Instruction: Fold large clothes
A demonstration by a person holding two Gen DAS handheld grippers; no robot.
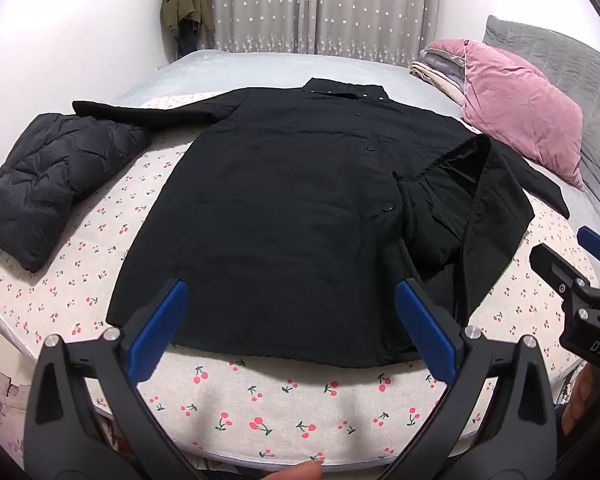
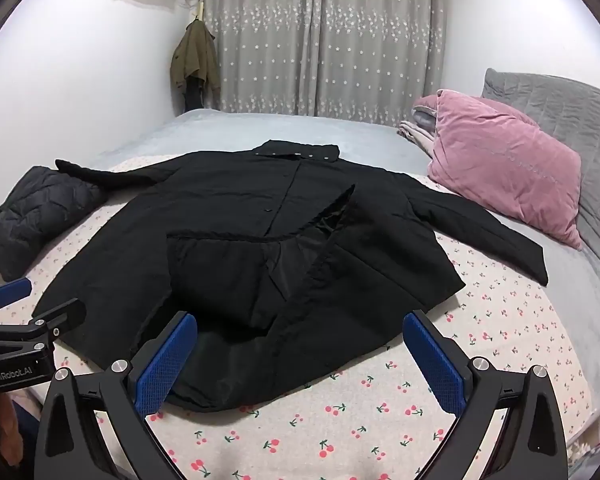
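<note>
Black coat [image 1: 284, 208] lies flat on bed [image 1: 260, 412], right front flap turned back. Looks soft, bulky, floppy; grab hem corners. Left claw [image 1: 292, 332] and right claw [image 2: 300, 360] both wide open, empty.

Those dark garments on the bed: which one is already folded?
The quilted puffer jacket at the left is folded into a bundle. The black coat in the middle lies spread out, sleeves extended, one front panel flipped open.

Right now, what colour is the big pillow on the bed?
Pink. The pillow shows best in the right wrist view.
</note>
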